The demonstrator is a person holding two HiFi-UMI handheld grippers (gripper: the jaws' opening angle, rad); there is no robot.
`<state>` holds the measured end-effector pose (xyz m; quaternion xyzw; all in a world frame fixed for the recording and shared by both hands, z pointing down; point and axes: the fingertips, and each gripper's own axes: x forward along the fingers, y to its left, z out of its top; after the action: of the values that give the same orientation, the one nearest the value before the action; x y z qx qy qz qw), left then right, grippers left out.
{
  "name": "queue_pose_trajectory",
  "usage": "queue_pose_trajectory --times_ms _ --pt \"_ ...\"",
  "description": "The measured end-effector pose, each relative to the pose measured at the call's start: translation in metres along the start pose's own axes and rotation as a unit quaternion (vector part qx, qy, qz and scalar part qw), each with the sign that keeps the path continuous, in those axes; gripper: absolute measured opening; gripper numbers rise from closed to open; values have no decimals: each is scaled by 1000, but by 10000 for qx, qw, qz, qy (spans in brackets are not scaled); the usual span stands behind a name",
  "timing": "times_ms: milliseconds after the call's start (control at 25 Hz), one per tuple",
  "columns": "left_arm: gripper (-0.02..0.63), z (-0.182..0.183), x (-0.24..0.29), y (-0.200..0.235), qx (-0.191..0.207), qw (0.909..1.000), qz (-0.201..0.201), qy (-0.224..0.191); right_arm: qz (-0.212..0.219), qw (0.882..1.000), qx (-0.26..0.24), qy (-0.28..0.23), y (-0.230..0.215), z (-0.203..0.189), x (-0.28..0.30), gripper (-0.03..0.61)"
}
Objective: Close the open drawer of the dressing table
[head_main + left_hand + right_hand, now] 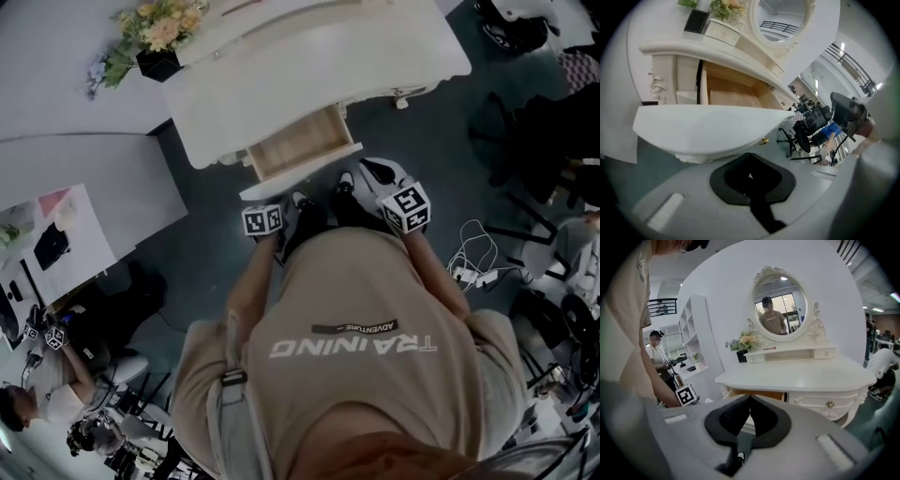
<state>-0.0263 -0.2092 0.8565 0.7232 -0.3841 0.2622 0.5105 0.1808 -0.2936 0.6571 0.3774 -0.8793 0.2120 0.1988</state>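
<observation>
The white dressing table (309, 66) stands ahead of me with its left drawer (298, 150) pulled out, showing a pale wooden inside (736, 93). The drawer's white curved front (708, 126) fills the left gripper view just beyond the tips. My left gripper (265, 217) hangs close in front of that panel, jaws shut and empty; whether it touches cannot be told. My right gripper (389, 187) is held to the right of the drawer, off the table, also shut on nothing. In the right gripper view the open drawer (761, 394) peeks out behind the black pads (761, 420).
A flower pot (155, 37) and an oval mirror (780, 305) sit on the table top. Its right drawer with a brass knob (830, 404) is closed. A white desk (84, 187) stands left; cables and a power strip (473, 272) lie right. Another person (56, 375) sits lower left.
</observation>
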Motion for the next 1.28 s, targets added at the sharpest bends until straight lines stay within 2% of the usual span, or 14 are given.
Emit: queue_pose_trajectory --times_ms 440,600,760,1000,1280 --pt "6 75 -1 22 -9 9990 249 -365 198 9998 32 -84 -16 35 25 5" --pt "6 104 -2 34 -73 9982 321 -501 259 9990 313 -176 -24 48 34 5" --pt "6 133 -1 48 13 9973 429 -595 268 9992 244 -172 -30 58 39 5" --pt "6 163 -7 57 -44 9948 580 -833 271 9994 131 -172 -43 73 32 5" --pt "6 173 -12 56 -190 9919 710 -1040 416 9988 -44 -242 -53 89 29 5"
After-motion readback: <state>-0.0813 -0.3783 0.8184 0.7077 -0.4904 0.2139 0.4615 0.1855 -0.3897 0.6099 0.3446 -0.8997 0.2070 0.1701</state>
